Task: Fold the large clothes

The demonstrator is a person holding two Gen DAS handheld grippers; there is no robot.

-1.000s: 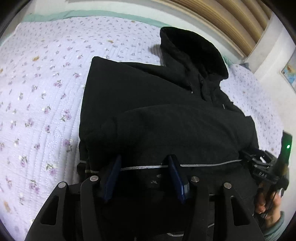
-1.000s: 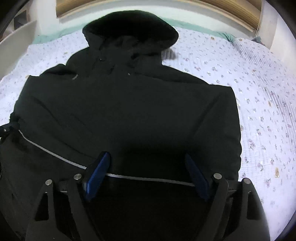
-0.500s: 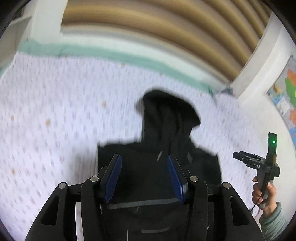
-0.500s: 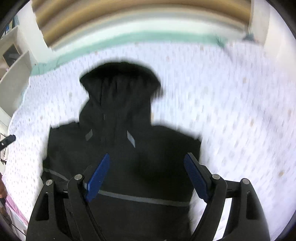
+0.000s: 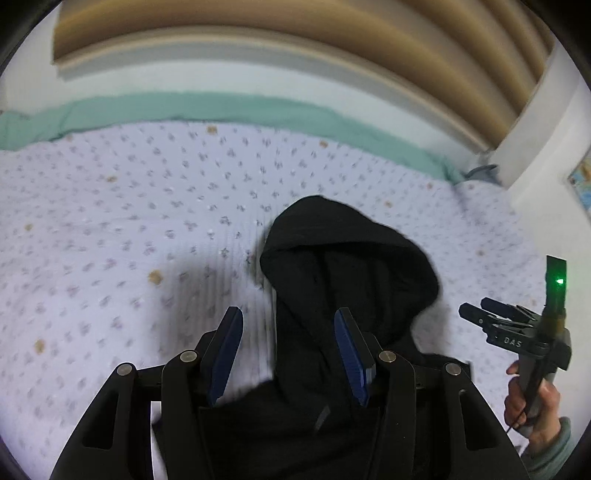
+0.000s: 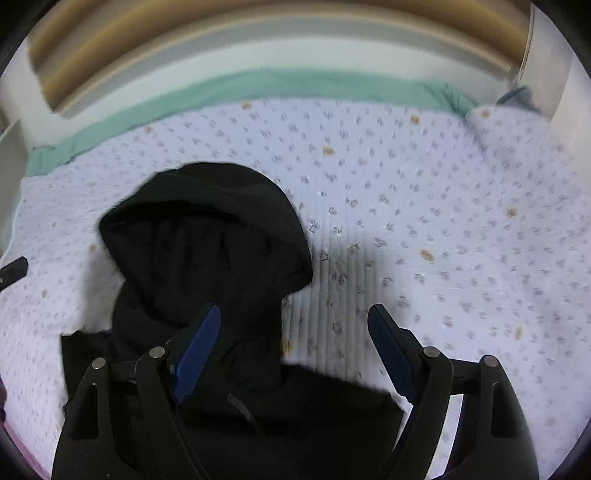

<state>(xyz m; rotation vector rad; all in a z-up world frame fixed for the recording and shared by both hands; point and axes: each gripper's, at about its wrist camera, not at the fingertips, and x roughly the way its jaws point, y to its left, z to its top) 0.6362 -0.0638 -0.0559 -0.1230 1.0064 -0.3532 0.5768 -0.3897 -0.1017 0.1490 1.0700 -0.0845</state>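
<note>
Jacket (image 5: 343, 295): black, hood flat on the flowered bed (image 5: 110, 221)
Left tool (image 5: 288, 354): released, above the jacket
Right tool (image 6: 295, 347): released, above the jacket

one black hooded jacket (image 5: 343, 280) on the bed, with one hood showing at its top. one floral quilt (image 5: 147, 221) under it, one green sheet (image 5: 221, 107) edging the far side. two grippers in play: the left gripper (image 5: 288, 354) with two blue pads, the right gripper (image 6: 295, 350) with two blue pads as well. one hand (image 5: 535, 406) visible at the edge, one green light (image 5: 560, 281) glowing above it. one wooden headboard (image 5: 295, 22) behind.
</note>
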